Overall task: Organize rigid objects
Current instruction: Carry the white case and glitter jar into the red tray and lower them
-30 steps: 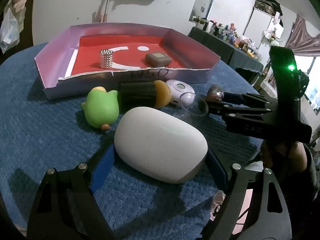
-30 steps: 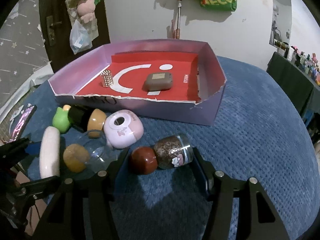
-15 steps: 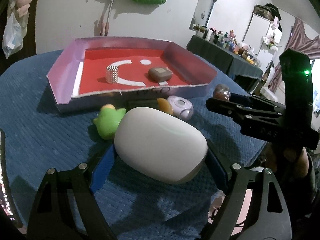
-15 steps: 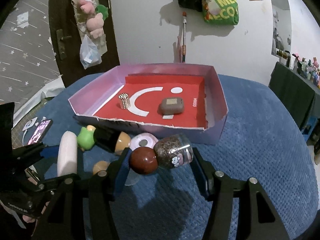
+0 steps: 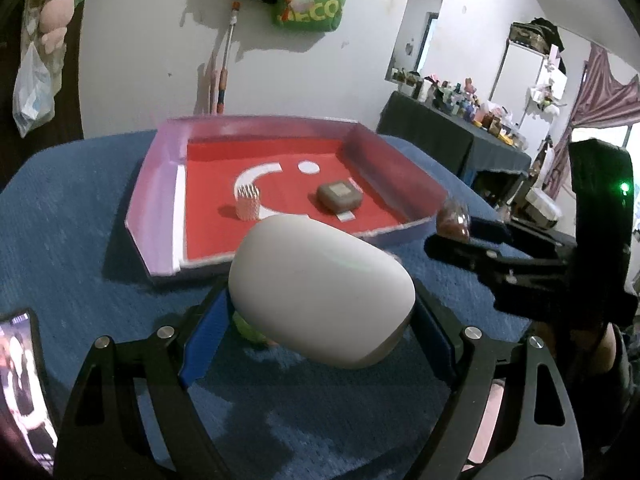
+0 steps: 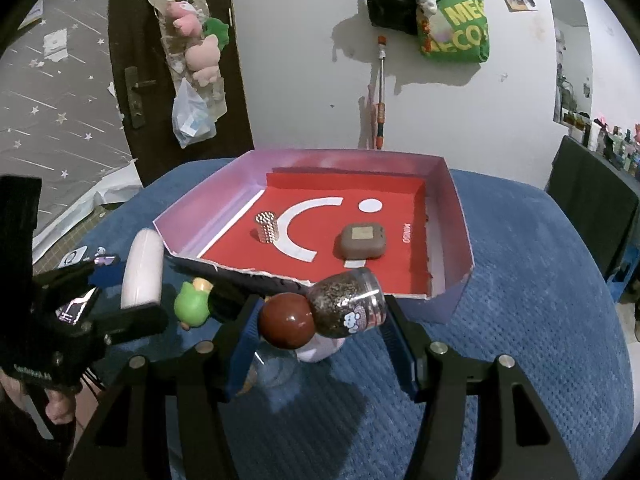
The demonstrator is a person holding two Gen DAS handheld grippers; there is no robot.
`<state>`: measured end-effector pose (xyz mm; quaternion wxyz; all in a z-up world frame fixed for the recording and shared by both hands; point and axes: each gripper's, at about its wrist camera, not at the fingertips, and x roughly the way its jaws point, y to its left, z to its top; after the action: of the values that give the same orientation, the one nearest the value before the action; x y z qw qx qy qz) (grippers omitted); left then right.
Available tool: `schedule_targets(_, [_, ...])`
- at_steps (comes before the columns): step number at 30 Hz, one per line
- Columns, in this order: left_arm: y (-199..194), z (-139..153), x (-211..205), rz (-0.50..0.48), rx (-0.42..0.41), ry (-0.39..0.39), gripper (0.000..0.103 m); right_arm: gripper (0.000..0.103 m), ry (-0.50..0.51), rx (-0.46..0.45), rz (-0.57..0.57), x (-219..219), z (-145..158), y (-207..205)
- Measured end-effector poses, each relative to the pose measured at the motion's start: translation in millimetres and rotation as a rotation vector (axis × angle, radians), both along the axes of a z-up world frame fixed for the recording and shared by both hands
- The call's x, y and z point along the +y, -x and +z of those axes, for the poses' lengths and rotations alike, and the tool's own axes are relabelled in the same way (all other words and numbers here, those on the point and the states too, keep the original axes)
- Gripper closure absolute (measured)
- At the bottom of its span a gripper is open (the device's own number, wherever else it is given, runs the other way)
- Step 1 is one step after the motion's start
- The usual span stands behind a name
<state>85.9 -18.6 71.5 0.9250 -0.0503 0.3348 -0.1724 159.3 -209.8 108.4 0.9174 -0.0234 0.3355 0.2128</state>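
left gripper (image 5: 320, 304): you're clamped on white case (image 5: 320, 280)
right gripper (image 6: 320, 320): clamped on jar (image 6: 344, 304)
tray (image 6: 456, 216): 12 o'clock; green toy (image 6: 192, 304) at 9

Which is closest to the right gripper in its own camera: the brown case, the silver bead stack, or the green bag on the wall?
1. Brown case, right side of the red tray floor.
2. Silver bead stack, left side of the tray, slightly farther back.
3. Green bag, hanging on the wall.
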Motion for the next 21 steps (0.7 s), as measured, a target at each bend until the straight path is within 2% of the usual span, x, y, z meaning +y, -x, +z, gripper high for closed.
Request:
schedule_targets(11, [-36.8,20.0,5.8,0.01,0.012,-0.008,0.019,0.042,-0.014,0.021,0.025,6.5,10.1,-27.7])
schedule_targets(21, [-79.9,12.3,11.5,0.069,0.085,-0.035,0.019,0.042,-0.004,0.096,0.026,15.7,0.7,-65.7])
